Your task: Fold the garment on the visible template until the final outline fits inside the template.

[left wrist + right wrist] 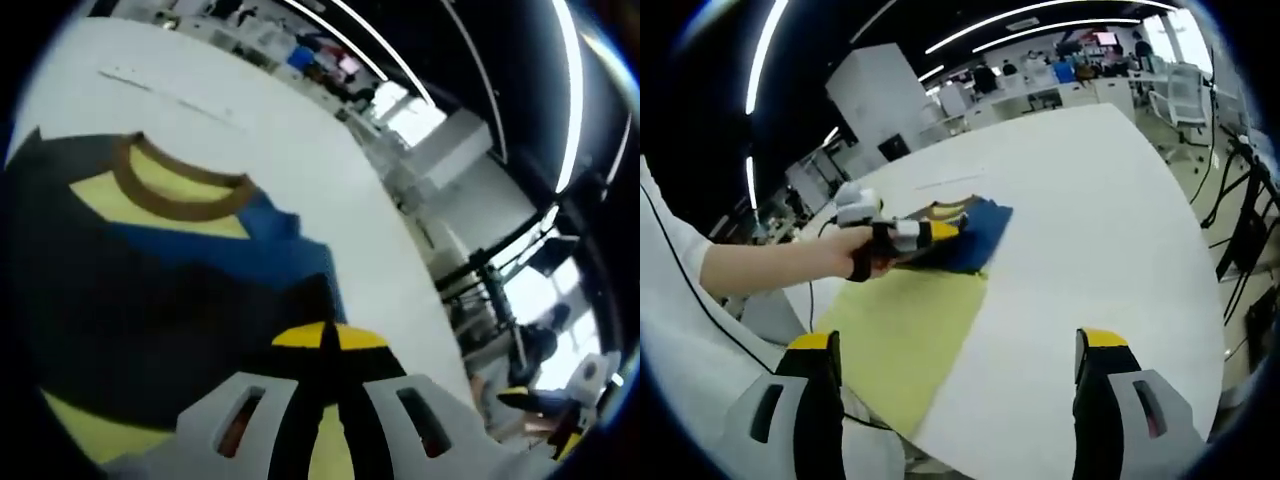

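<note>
Item: my left claw (328, 345), jaws closed on the blue garment (230, 250) over the yellow template (905, 335). My right claw (958, 372): wide open, empty, above the white tabletop (1090, 220).

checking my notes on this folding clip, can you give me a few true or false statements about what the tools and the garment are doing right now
1. The right tool is open and holds nothing. True.
2. The left tool is wide open above the table. False: its jaws are together, shut on the garment.
3. The garment lies spread flat over the whole yellow template. False: it is bunched at the template's far end, and most of the template is bare.
4. The garment has a brown collar. True.
5. The table is black. False: it is white.
6. A person's hand holds the left tool at the garment. True.
</note>
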